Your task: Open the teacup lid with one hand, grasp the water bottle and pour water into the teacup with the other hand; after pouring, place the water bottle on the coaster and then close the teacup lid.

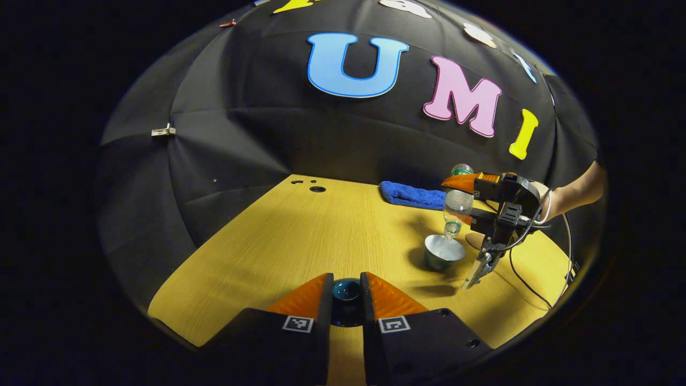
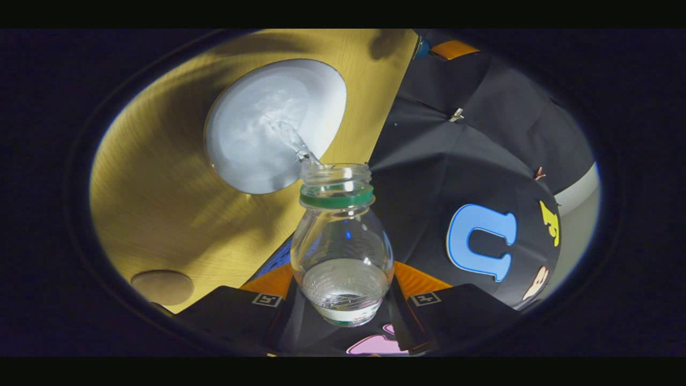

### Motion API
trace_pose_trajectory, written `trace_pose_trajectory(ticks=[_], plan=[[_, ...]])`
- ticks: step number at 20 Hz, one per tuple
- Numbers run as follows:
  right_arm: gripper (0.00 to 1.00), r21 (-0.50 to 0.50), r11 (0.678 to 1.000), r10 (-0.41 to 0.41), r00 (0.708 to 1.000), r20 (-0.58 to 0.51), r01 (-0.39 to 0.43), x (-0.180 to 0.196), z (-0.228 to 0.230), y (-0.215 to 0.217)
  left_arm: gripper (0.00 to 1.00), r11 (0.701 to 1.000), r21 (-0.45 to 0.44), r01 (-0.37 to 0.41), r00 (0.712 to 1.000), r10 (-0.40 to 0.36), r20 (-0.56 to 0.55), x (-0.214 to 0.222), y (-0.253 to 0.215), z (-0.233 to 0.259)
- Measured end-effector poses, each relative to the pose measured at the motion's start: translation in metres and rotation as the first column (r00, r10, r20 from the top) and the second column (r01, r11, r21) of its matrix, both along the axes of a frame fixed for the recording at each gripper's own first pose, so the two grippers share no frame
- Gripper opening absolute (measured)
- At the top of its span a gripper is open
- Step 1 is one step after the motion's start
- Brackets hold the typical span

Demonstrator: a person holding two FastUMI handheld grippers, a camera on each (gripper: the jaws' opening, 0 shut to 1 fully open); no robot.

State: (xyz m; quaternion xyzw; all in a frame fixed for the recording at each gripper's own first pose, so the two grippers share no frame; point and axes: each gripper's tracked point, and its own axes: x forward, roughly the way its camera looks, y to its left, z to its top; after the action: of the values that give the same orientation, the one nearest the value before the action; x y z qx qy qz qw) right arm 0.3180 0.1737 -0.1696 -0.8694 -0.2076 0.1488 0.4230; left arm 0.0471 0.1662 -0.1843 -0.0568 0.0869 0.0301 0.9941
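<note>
In the left gripper view my left gripper [image 1: 347,294] is shut on the dark teal teacup lid [image 1: 345,288], held low over the near table. Farther right stands the uncovered teacup [image 1: 444,252], white inside. Over it the clear water bottle [image 1: 454,221] is tipped mouth-down, gripped by my right gripper [image 1: 459,199]. In the right gripper view my right gripper [image 2: 343,303] is shut on the bottle [image 2: 343,252], which has a green neck ring. A thin stream of water runs from its mouth into the teacup [image 2: 273,126]. A round tan coaster [image 2: 162,287] lies beside the cup.
A folded blue towel [image 1: 410,194] lies at the back of the wooden table [image 1: 300,236]. A person's forearm [image 1: 576,193] reaches in from the right, and a black cable [image 1: 528,281] trails from that gripper. Small holes [image 1: 317,188] mark the far table edge.
</note>
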Motion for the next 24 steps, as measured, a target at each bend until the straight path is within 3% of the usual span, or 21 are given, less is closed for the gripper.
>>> trace_pose_trajectory(ticks=[14, 15, 24], plan=[[0.71, -0.052, 0.998, 0.017, 1.000, 0.013, -0.016, -0.005, 0.006, 0.002, 0.33, 0.999, 0.037, 0.017, 1.000, -0.018, 0.015, -0.006, -0.014, 0.009], [0.71, -0.051, 0.999, 0.014, 1.000, 0.012, -0.013, -0.005, 0.006, 0.002, 0.29, 0.999, 0.039, 0.015, 1.000, -0.016, 0.015, -0.007, -0.015, 0.009], [0.71, -0.030, 0.999, -0.026, 1.000, -0.013, 0.025, -0.003, 0.002, -0.002, 0.30, 0.999, 0.029, -0.013, 1.000, 0.013, 0.012, -0.013, -0.015, 0.010]])
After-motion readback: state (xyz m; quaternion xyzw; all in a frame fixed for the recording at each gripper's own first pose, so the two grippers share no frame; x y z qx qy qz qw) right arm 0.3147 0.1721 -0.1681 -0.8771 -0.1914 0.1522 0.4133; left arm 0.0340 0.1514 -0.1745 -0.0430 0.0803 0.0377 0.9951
